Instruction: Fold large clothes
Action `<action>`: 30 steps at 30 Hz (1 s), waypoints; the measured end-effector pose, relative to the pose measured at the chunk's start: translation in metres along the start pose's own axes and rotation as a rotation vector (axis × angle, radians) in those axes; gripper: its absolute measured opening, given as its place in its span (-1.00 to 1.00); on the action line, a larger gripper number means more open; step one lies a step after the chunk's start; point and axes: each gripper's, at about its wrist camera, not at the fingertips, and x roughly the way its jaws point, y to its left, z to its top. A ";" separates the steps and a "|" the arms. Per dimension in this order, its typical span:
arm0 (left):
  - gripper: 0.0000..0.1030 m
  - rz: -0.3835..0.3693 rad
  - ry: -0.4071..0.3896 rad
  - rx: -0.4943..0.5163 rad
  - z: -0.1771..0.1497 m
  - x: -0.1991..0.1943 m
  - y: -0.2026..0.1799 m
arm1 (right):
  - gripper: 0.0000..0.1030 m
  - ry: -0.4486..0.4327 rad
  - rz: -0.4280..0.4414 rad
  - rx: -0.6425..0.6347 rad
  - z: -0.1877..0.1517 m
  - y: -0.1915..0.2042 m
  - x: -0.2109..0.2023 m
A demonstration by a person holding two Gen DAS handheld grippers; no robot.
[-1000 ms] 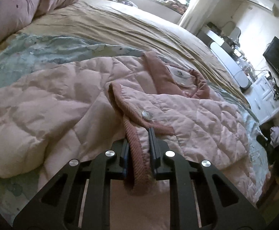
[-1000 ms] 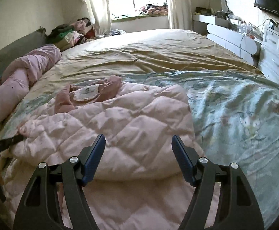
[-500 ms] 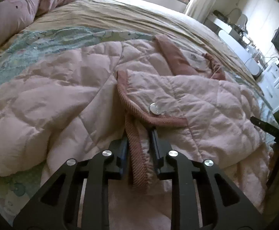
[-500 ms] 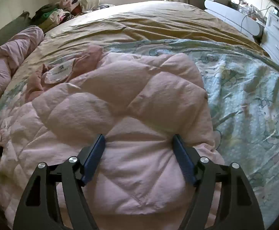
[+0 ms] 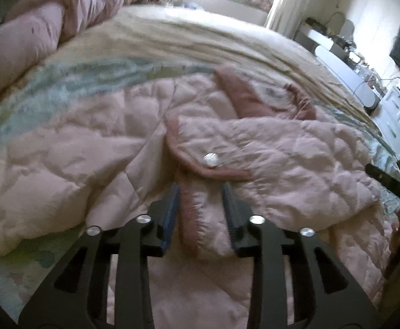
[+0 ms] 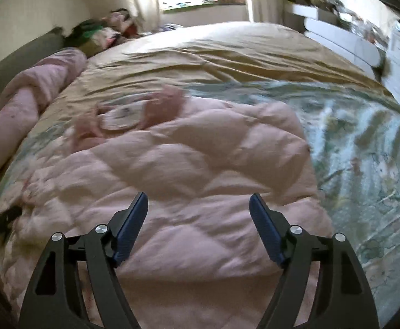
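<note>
Since a second ago the left gripper (image 5: 201, 192) has let go of the ribbed dusty-pink hem edge (image 5: 190, 219); its fingers (image 5: 172, 208) have just been opening and now stand narrow, with the edge lying loose between them, pads not pressing. Right gripper (image 6: 198, 211) has come lower over the garment, fingers (image 6: 134, 224) wide apart, gripping nothing, pink fabric under and between them.

Pale pink quilted puffer jacket (image 5: 268, 159) lies spread across the near part of the bed, one front panel folded over the body, round silver snap button (image 5: 210, 160) on the folded flap just beyond the left fingers. Darker pink collar (image 5: 241, 96) with a white label sits at the far end.

Jacket rests on a light blue-green printed bedsheet (image 6: 364, 150); tan duvet (image 6: 227, 54) covers the bed beyond. Rolled pink blanket (image 6: 30, 104) along the left side. Both views motion-blurred.
</note>
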 end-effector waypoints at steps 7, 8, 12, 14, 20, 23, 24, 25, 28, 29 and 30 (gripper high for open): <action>-0.09 -0.077 0.026 0.063 -0.008 0.003 -0.028 | 0.49 0.087 0.047 -0.074 -0.017 0.033 0.009; -0.08 -0.073 0.040 0.066 -0.011 0.008 -0.028 | 0.54 0.091 0.041 -0.082 -0.019 0.036 0.010; 0.07 -0.100 0.096 0.032 -0.021 0.029 -0.021 | 0.64 0.131 0.033 -0.092 -0.024 0.039 0.019; 0.11 -0.139 0.109 -0.021 -0.023 0.037 -0.011 | 0.73 0.149 0.028 -0.110 -0.030 0.042 0.026; 0.22 -0.115 0.096 0.004 -0.020 0.028 -0.015 | 0.76 0.139 0.011 -0.128 -0.034 0.047 0.028; 0.33 -0.132 0.096 -0.008 -0.019 0.021 -0.015 | 0.83 0.112 0.054 -0.114 -0.034 0.045 0.015; 0.33 -0.135 0.094 -0.013 -0.018 0.019 -0.014 | 0.83 0.106 0.055 -0.109 -0.034 0.045 0.012; 0.33 -0.136 0.092 -0.016 -0.018 0.017 -0.013 | 0.83 0.100 0.053 -0.107 -0.035 0.046 0.009; 0.63 -0.122 0.080 -0.027 -0.016 0.010 -0.011 | 0.83 0.082 0.043 -0.102 -0.035 0.045 -0.001; 0.71 -0.121 0.073 -0.033 -0.015 0.006 -0.010 | 0.83 0.079 0.042 -0.099 -0.035 0.047 -0.002; 0.77 -0.126 0.068 -0.042 -0.015 0.003 -0.008 | 0.83 0.074 0.044 -0.098 -0.035 0.047 -0.006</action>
